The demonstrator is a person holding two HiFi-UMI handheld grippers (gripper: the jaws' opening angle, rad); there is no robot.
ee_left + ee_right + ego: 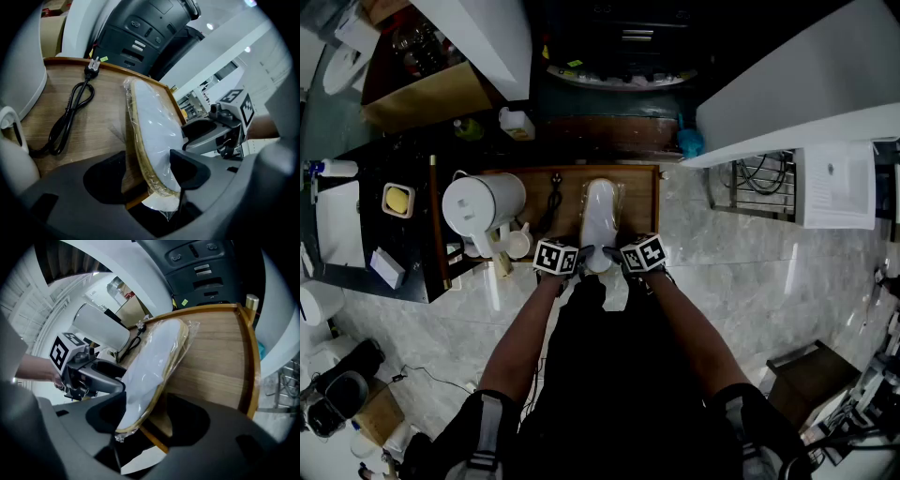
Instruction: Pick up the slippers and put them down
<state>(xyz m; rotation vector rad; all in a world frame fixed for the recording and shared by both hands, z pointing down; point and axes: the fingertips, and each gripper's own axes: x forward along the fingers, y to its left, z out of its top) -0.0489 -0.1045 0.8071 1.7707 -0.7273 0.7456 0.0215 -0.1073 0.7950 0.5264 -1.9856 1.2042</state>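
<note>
A pair of white slippers (600, 220) with straw-coloured edges, wrapped in clear plastic, lies lengthwise on a wooden table (642, 202). Their near end sticks out a little over the table's front edge. My left gripper (583, 255) and right gripper (615, 254) meet at that near end from either side. In the left gripper view the slippers (152, 126) pass between the jaws of my left gripper (147, 176), leaning on the right jaw and clear of the left. In the right gripper view the slippers (154, 362) lie against the left jaw of my right gripper (150, 416), with bare wood before the right jaw.
A white kettle (483, 204) and cups (517, 244) stand at the table's left end. A black power cord (70, 117) lies on the wood beside the slippers. A dark counter (356, 272) is at left, a white desk (806, 94) at right, over a marble floor (741, 281).
</note>
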